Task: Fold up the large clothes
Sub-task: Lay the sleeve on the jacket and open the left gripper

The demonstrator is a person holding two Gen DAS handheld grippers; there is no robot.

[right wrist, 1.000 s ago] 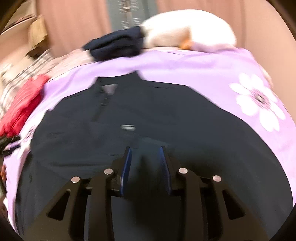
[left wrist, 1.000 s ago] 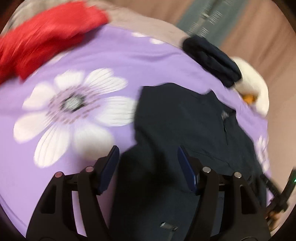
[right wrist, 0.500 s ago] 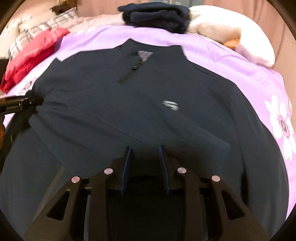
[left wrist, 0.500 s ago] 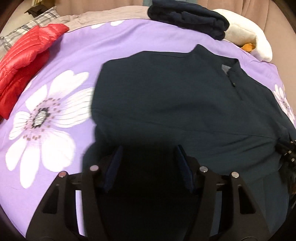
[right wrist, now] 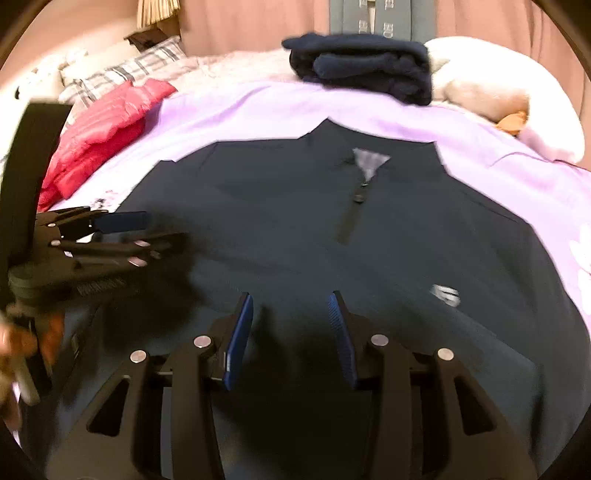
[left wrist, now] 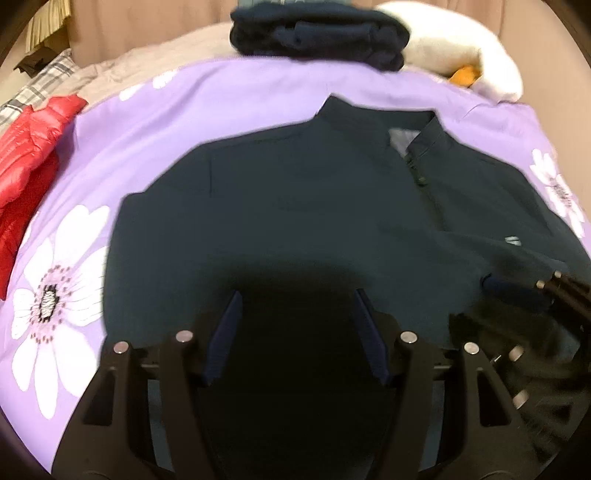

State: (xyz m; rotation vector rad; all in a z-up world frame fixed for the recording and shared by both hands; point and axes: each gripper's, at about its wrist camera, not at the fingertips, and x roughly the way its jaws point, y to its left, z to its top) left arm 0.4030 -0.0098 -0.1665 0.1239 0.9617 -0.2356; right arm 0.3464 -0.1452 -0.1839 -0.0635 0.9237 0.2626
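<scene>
A dark navy zip-neck jacket lies flat, front up, on a purple flowered bedspread; its collar points away from me. It also fills the right wrist view. My left gripper is open and empty, hovering over the jacket's lower part. My right gripper is open and empty over the jacket's lower middle. The left gripper shows at the left of the right wrist view; the right gripper shows at the right edge of the left wrist view.
A folded navy garment sits at the far edge of the bed beside a white plush toy. A red puffer jacket lies at the left. Plaid pillows are at the far left.
The right gripper's jaws have opened wider. Both grippers have shifted so the jacket sits more centred in view, and they have come closer to each other.
</scene>
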